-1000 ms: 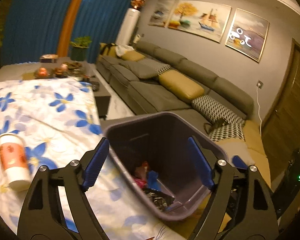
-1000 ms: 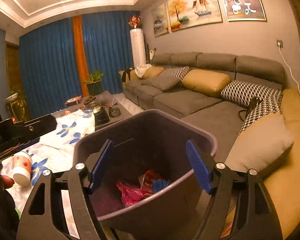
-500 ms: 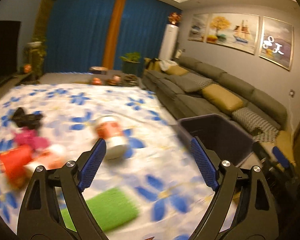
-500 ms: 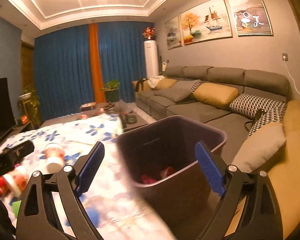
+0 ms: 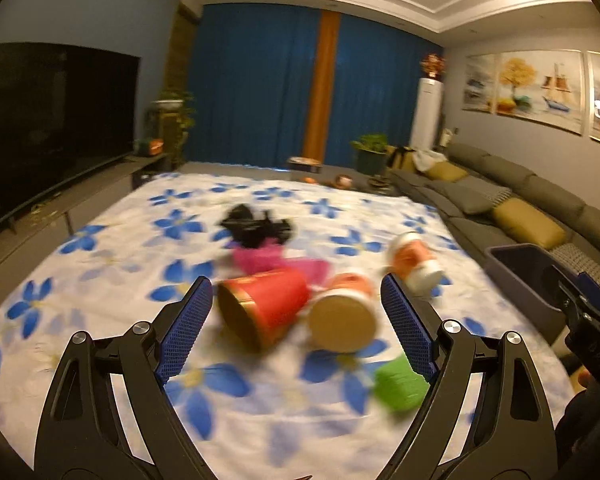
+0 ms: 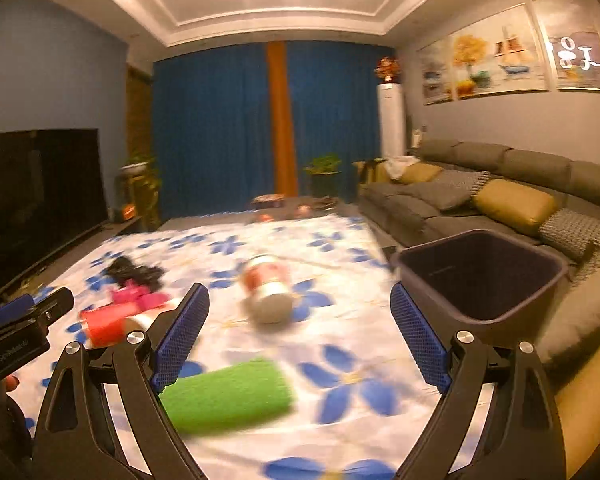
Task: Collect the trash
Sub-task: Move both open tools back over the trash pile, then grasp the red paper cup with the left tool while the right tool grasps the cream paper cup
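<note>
Trash lies on a white cloth with blue flowers (image 5: pixel 112 280): a red cup (image 5: pixel 266 306) on its side, an orange-and-white cup (image 5: pixel 342 312) beside it, another cup (image 5: pixel 416 258) farther right, a pink wrapper (image 5: pixel 268 258), a black crumpled bag (image 5: pixel 256 224) and a green piece (image 5: pixel 400 386). My left gripper (image 5: pixel 296 312) is open and empty, above the two near cups. My right gripper (image 6: pixel 300 320) is open and empty, above the green piece (image 6: pixel 228 394) and near a cup (image 6: pixel 266 290). The dark bin (image 6: pixel 480 276) stands at the table's right edge.
A grey sofa with yellow cushions (image 6: pixel 512 204) runs along the right wall behind the bin. A TV (image 5: pixel 56 120) stands on the left. Small items (image 6: pixel 296 204) sit at the far end of the table before blue curtains. The views are motion-blurred.
Both grippers swung left, away from above the bin toward the trash on the cloth. The bin moved from between the fingers to the right side of both views. Both stayed open.
</note>
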Demonstrator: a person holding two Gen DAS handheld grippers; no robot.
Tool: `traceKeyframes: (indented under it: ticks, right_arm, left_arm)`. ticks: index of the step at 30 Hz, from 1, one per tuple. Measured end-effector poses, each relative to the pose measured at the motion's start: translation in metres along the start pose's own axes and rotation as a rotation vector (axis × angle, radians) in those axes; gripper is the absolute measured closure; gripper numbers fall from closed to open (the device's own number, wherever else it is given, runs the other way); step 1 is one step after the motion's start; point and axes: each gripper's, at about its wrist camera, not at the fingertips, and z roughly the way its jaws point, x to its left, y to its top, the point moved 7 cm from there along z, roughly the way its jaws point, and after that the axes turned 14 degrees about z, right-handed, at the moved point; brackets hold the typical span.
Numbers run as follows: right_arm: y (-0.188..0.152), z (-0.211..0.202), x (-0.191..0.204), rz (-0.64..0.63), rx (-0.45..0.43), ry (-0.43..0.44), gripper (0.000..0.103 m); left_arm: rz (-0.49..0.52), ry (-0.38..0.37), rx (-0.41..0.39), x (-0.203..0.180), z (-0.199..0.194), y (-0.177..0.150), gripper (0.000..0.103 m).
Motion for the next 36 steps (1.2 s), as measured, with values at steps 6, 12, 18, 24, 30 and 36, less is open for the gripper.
traceKeyframes:
  ticks: [6, 12, 18, 24, 30, 36]
  right_arm:
    - [-0.022, 0.014, 0.042, -0.059, 0.059, 0.055, 0.014]
    - [-0.048, 0.036, 0.070, -0.134, 0.138, 0.070, 0.022]
    - [-0.071, 0.057, 0.095, -0.199, 0.215, 0.083, 0.034]
    - [-0.083, 0.079, 0.108, -0.229, 0.280, 0.076, 0.042]
    - [-0.093, 0.098, 0.112, -0.259, 0.322, 0.044, 0.051]
    - [-0.095, 0.110, 0.110, -0.263, 0.346, 0.020, 0.059]
  left_arm:
    - [-0.040, 0.039, -0.004, 0.037, -0.010, -0.011, 0.019]
    - [-0.062, 0.041, 0.007, 0.051, -0.006, -0.018, 0.019]
    - [-0.082, 0.046, 0.014, 0.060, -0.001, -0.021, 0.019]
    - [-0.082, 0.045, 0.018, 0.064, 0.003, -0.021, 0.019]
    - [-0.085, 0.022, 0.037, 0.065, 0.017, -0.023, 0.019]
    - [-0.068, -0.009, 0.068, 0.057, 0.035, -0.027, 0.019]
